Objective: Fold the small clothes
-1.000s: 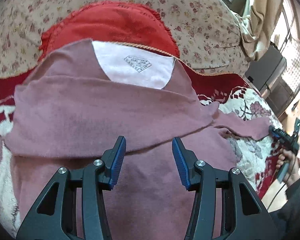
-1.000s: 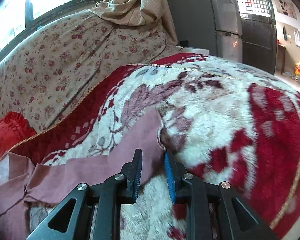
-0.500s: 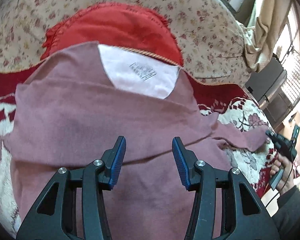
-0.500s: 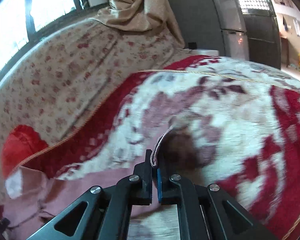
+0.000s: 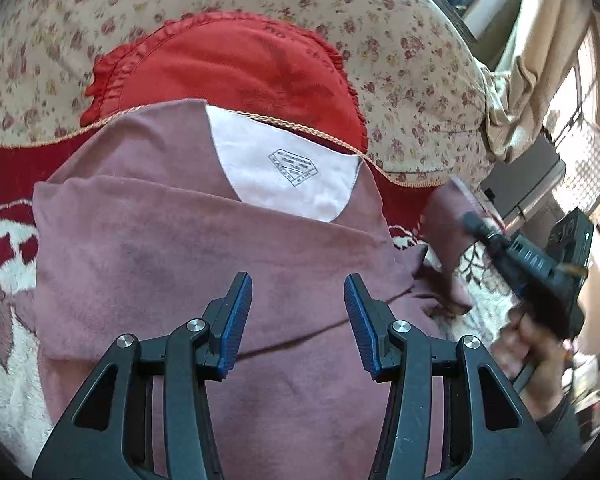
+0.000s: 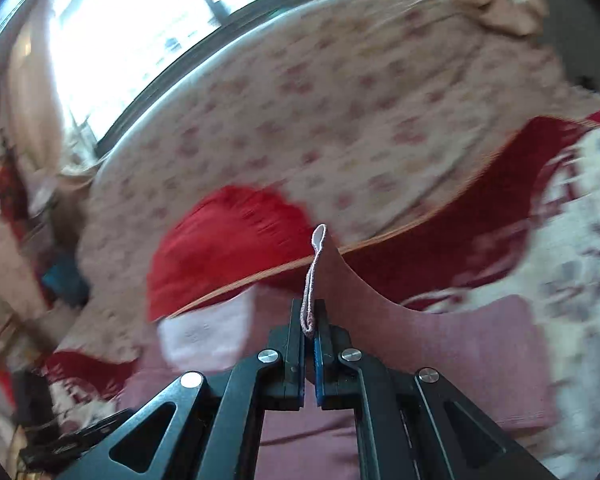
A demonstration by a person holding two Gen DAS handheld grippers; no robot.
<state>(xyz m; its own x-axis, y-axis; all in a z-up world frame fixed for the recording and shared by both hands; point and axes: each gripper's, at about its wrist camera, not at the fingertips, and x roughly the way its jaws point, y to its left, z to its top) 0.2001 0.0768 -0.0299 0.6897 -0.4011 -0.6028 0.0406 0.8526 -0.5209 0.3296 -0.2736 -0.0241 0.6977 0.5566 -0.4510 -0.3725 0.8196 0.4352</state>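
Under the parted, empty left gripper (image 5: pixel 298 312) the mauve shirt (image 5: pixel 172 256) lies on a red-and-cream floral blanket (image 5: pixel 4 248), a red cushion (image 5: pixel 236 68) and flowered sofa back (image 5: pixel 400 40) beyond, while the right gripper (image 6: pixel 310 320), a bright window (image 6: pixel 132 40) ahead, pinches the shirt's sleeve cuff (image 6: pixel 314 276).

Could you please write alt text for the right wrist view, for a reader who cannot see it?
The right gripper is shut on the cuff of a mauve sleeve, lifted above the mauve shirt. Behind, blurred, lie a red cushion, a floral sofa back and a red-and-cream blanket.
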